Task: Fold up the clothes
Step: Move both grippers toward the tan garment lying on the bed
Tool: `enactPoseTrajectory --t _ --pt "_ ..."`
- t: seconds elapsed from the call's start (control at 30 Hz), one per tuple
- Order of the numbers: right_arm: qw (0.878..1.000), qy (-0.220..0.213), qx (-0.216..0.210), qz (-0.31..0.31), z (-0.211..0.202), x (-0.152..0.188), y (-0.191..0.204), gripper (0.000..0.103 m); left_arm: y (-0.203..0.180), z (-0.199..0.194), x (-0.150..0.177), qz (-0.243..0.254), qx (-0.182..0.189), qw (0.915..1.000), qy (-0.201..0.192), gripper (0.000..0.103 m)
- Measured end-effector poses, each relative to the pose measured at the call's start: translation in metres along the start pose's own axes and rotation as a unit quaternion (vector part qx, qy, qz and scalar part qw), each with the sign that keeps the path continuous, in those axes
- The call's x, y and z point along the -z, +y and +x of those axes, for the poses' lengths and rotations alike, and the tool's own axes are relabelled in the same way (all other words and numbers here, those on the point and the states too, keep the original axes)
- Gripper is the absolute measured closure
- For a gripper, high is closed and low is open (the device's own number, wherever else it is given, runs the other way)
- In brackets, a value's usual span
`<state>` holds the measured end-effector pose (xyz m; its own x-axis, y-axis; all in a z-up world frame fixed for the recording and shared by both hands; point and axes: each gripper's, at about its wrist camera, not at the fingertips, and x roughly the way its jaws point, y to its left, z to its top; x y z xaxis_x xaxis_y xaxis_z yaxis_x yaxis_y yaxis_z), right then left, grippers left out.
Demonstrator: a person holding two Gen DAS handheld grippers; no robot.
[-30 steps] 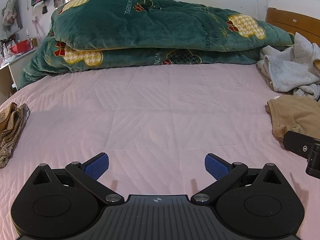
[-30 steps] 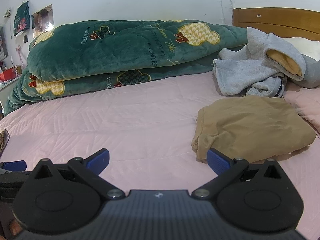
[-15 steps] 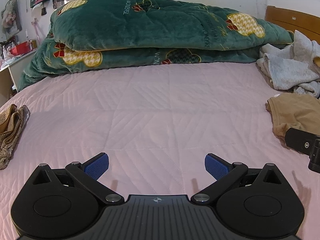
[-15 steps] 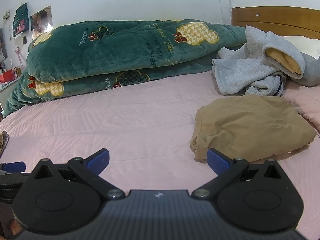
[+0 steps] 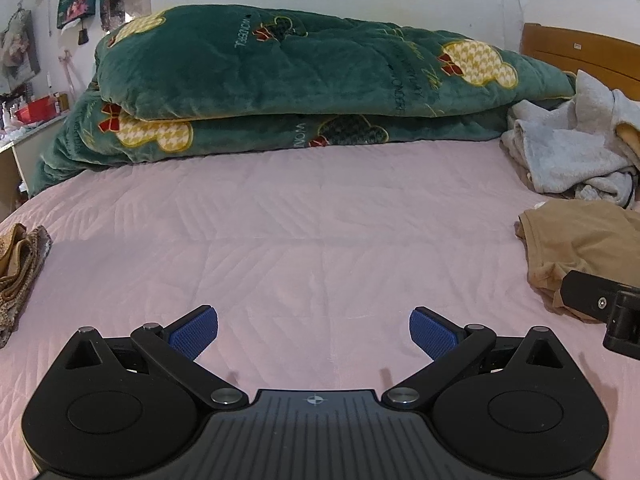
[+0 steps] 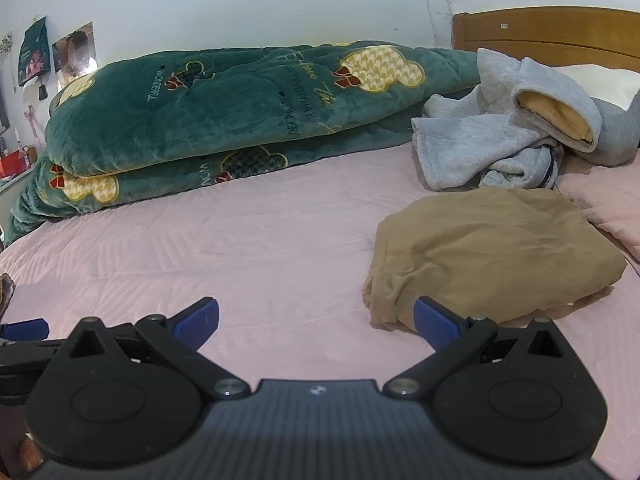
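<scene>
- Your left gripper (image 5: pixel 313 330) hangs over bare pink bedspread (image 5: pixel 320 240) with its blue pads spread wide and nothing between them.
- Your right gripper (image 6: pixel 316 320) is spread just as wide and also empty; its right pad (image 6: pixel 434 324) sits just in front of the near edge of the tan garment (image 6: pixel 492 252), though whether it touches the cloth cannot be told.
- The tan garment lies on the right side of the bed, in a loose flattened heap rather than a clean fold. A rumpled grey sweatshirt (image 6: pixel 500 128) is piled just behind it, near the wooden headboard (image 6: pixel 560 36).
- Judging by how it slumps and creases, the tan cloth is thin, light and limp — it will sag and stretch from any one point you lift, so expect it to bunch.
- Take it at a hem or corner, not the middle: the thick bunched edge at the near left (image 6: pixel 384 292) looks like the best bite for the right pads.
- The grey sweatshirt looks thicker and heavier, fleece-lined — pinch deeper on that one.
- A patterned brown piece (image 5: pixel 20 264) lies at the far left edge of the bed, well apart from the rest.
- The folded green quilt (image 5: pixel 300 80) along the wall leaves the middle of the bed for spreading things flat.
</scene>
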<state>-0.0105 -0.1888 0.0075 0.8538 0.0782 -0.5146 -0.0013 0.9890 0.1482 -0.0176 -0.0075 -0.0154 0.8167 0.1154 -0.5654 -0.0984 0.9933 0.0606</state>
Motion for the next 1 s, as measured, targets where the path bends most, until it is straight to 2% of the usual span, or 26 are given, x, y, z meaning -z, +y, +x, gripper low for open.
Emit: enactPoseTrajectory --t 0.2,0.57,0.73,0.83,1.0 --pt "1.000 -0.003 0.000 0.007 -0.001 0.000 -0.009 0.000 -0.024 0.001 -0.008 0.025 -0.014 0.9996 0.002 0.000" --pt "1.000 -0.021 -0.014 0.014 -0.007 -0.014 -0.036 0.000 -0.041 -0.008 -0.016 0.029 -0.005 0.9992 0.028 0.000" --pt "0.999 -0.031 -0.023 0.012 -0.012 -0.023 -0.054 0.000 -0.055 -0.020 -0.024 0.012 -0.013 0.9996 0.021 0.000" --pt "0.999 -0.039 -0.011 -0.004 -0.015 -0.030 -0.068 0.000 -0.081 -0.013 -0.036 0.010 -0.015 0.9998 0.001 0.000" --pt "0.999 -0.040 0.021 -0.010 -0.015 -0.040 -0.097 0.000 -0.110 0.004 -0.047 -0.001 0.029 0.9994 0.019 0.000"
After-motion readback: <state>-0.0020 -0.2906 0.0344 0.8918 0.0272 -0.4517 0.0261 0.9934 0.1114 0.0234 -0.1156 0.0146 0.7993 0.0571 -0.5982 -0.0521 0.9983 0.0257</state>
